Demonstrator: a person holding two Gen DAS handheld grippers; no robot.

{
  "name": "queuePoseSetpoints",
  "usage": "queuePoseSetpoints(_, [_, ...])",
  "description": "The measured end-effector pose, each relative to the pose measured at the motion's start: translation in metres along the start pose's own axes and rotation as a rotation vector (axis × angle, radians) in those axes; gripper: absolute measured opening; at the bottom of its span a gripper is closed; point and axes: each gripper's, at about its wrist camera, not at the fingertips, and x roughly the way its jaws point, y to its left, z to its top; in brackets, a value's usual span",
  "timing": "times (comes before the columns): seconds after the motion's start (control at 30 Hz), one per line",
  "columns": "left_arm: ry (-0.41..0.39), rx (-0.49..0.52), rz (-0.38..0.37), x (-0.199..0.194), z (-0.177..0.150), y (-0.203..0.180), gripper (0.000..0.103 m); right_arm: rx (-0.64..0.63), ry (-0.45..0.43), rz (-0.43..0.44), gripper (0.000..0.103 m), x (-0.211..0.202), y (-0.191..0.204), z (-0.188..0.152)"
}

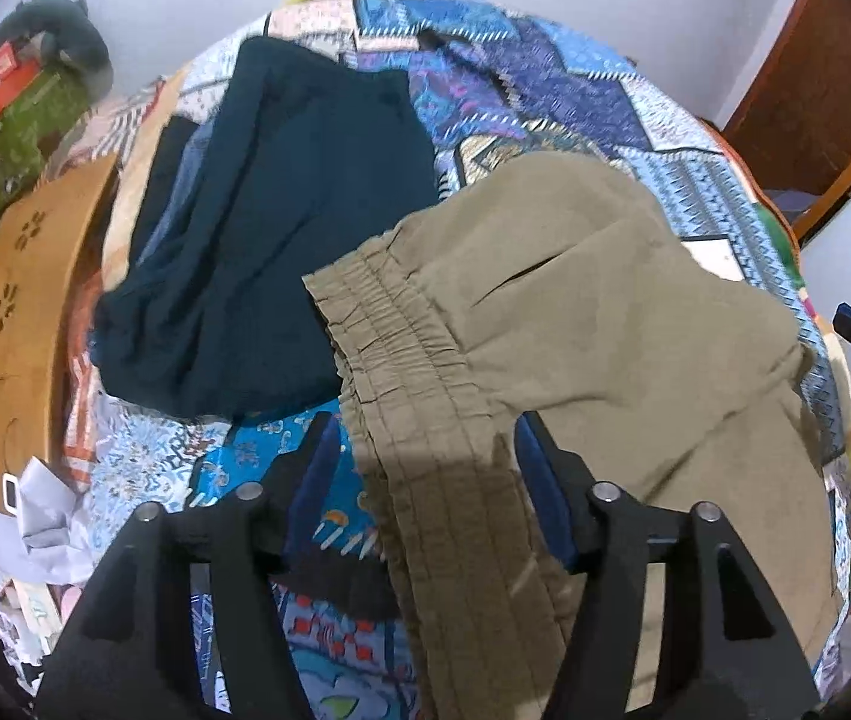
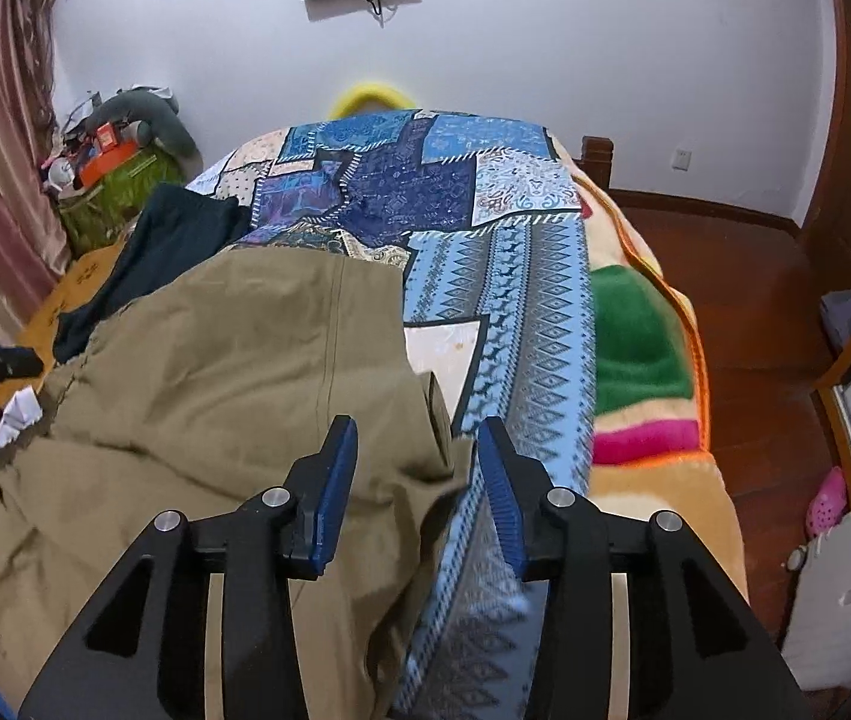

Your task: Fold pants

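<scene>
the khaki pants (image 1: 575,312) lie spread on the patchwork quilt (image 1: 521,60), waistband (image 1: 389,324) toward the left gripper (image 1: 422,444) and the rest running off to the right. they look loose and rumpled, not flat, with creases near the right edge and a pocket slit showing. as far as i can judge, no clean fold is made yet, so the task looks to be at or near its start.

the left gripper has its jaws apart, with the waistband cloth lying between the 2 blue pads (image 1: 545,480); it is released, not pinching. the right gripper (image 2: 416,450) is also spread wide, its left pad over the pants edge (image 2: 425,420) and its right pad over bare quilt; nothing is clamped.

a dark teal garment (image 1: 281,240) lies just beside the pants on the left, touching or slightly under the waistband; it looks roughly folded, though i cannot tell how neatly.

what is left, by my reading: grip both ends, smooth the cloth, lay leg on leg, then fold along the length.
</scene>
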Motion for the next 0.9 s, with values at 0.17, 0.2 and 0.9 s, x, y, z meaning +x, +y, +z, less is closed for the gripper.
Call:
queuePoseSetpoints(0.17, [0.045, 0.011, 0.018, 0.022, -0.001, -0.004, 0.07, 0.05, 0.091, 0.035, 0.039, 0.044, -0.008, 0.001])
queuePoseSetpoints(0.2, [0.048, 0.017, 0.013, 0.025, -0.002, -0.005, 0.071, 0.06, 0.109, 0.043, 0.039, 0.051, -0.009, -0.001])
queuePoseSetpoints(0.9, [-0.068, 0.186, 0.136, 0.014, -0.004, -0.024, 0.05, -0.113, 0.007, 0.008, 0.01, 0.045, 0.013, -0.006])
